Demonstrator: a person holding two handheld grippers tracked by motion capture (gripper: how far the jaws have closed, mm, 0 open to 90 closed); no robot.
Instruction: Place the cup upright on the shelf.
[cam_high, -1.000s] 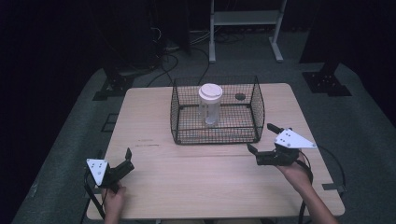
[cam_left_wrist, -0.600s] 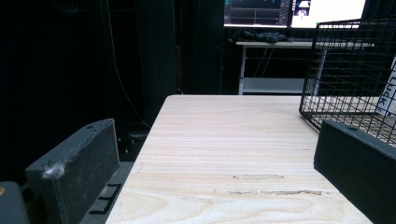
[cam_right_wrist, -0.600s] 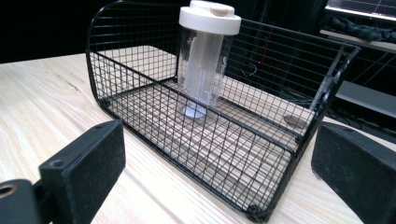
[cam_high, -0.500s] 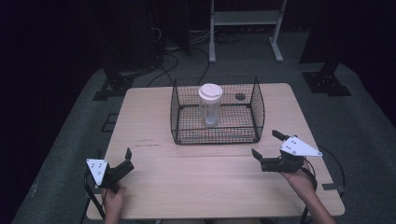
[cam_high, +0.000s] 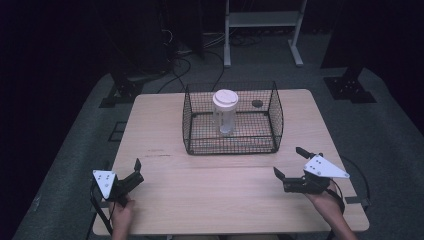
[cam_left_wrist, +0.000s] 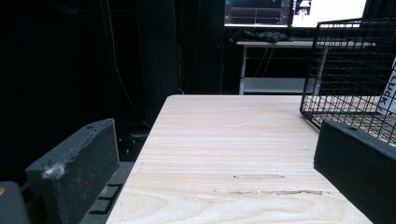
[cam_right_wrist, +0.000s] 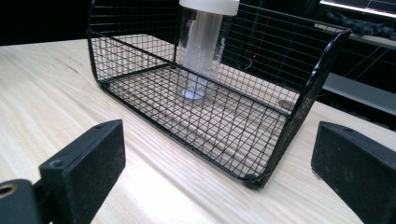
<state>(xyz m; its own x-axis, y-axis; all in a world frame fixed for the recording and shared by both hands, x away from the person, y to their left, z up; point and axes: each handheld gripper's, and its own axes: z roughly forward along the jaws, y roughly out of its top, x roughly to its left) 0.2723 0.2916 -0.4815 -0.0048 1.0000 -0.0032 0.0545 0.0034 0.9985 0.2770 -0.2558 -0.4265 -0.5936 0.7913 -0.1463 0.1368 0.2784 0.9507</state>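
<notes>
We hold both grippers low over the near part of the desk (cam_high: 220, 185), and the wood between them is bare from one hand to the other. The left gripper (cam_high: 131, 174) sits near the desk's near-left corner, close to the left edge; in the left gripper view that edge runs away just beside the left jaw, with dark floor beyond it. The right gripper (cam_high: 292, 165) sits toward the near-right side, with a strip of desk between it and the right edge. Both pairs of jaws stand wide open and grip nothing.

The wire basket (cam_high: 232, 150) stands at the middle of the far half of the desk, with open wood on its left, right and near sides. Inside it a clear bottle (cam_high: 225, 117) with a white lid (cam_high: 225, 97) stands upright on the mesh floor, toward the middle and rear.

In the right gripper view the wire basket (cam_right_wrist: 299, 112) lies ahead of our jaws and between their lines, its near corner closest and not touching them; the clear bottle (cam_right_wrist: 201, 51) stands farther off behind the mesh. In the left gripper view the wire basket (cam_left_wrist: 355, 70) shows ahead and off beyond the right jaw, well apart from the left gripper (cam_left_wrist: 215, 168).
</notes>
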